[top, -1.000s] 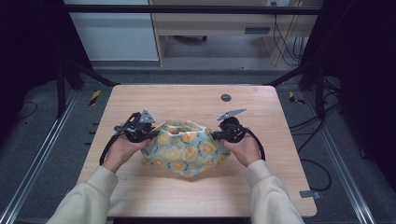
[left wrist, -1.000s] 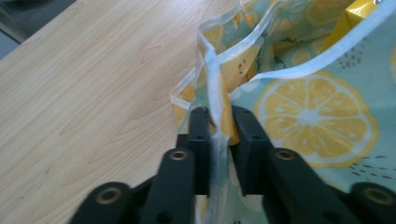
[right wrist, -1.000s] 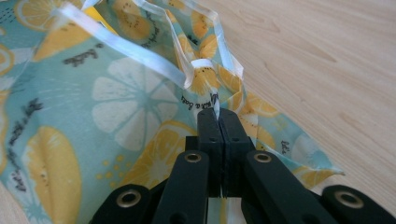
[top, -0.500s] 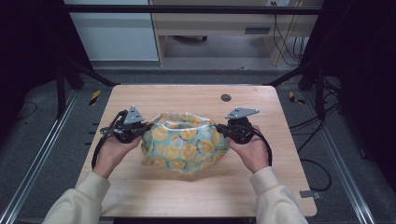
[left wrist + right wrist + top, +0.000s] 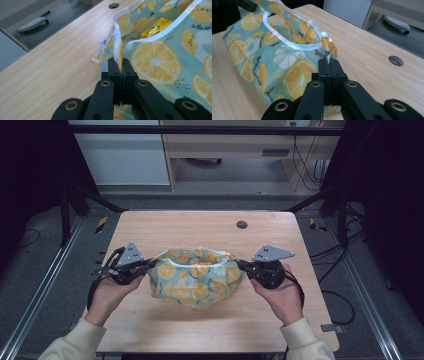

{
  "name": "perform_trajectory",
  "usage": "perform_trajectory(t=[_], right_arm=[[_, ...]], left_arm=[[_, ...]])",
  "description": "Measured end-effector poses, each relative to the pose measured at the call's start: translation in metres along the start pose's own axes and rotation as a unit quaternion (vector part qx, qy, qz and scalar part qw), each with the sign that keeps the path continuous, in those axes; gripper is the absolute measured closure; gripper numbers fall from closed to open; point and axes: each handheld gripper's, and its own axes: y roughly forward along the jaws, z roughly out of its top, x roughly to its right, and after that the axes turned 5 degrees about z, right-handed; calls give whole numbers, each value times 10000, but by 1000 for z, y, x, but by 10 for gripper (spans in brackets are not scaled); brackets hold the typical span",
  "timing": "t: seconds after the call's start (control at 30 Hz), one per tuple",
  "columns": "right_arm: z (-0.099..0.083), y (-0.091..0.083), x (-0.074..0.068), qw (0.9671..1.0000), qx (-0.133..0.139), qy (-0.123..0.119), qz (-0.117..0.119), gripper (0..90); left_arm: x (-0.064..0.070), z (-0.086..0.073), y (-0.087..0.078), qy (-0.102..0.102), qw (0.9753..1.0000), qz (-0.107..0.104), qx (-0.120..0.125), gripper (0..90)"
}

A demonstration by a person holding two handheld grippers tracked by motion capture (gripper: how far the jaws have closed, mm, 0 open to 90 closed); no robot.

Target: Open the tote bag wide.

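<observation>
You've got each hand-held gripper, left (image 5: 148, 265) and right (image 5: 241, 265), clamped on opposite rims of the lemon-print bag (image 5: 196, 276), stretching its mouth open.

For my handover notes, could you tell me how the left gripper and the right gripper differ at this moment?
The left gripper pinches the bag at its left end; the right gripper pinches its right end. In the high view, the left gripper's grey plate tilts steeply, while the right gripper's lies flatter. Both are shut on the white-trimmed rim.
</observation>
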Motion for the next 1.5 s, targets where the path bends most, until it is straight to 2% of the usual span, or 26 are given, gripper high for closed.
perform_trajectory(t=[0.1,0.27,0.5,0.7,0.83,0.87,1.07,1.3,1.5], right_arm=[[-2,-3,-3,10000,2,-47,4,898],[-16,-11,-14,9998,-100,-144,95,899],[-33,-16,-18,9996,-185,-90,184,899],[-45,-13,-20,9992,-316,-58,246,898],[-52,-12,-20,9988,-379,-5,305,896],[-54,-11,-21,9987,-383,-10,322,896],[-61,-8,-22,9983,-451,31,379,895],[-68,1,-22,9973,-603,104,400,893],[-71,6,-21,9966,-702,119,406,889]], left_arm=[[2,-3,-4,15,10000,-36,30,893],[11,-11,-7,-13,9999,-137,46,894],[24,-20,-12,-32,9995,-273,123,894],[32,-26,-13,51,9994,-353,54,894],[36,-31,-12,-10,9992,-403,55,894],[36,-32,-12,35,9991,-421,16,894],[40,-45,-8,-63,9985,-546,-28,893],[43,-57,7,-43,9973,-651,-349,890],[45,-61,13,-11,9964,-699,-473,887]])
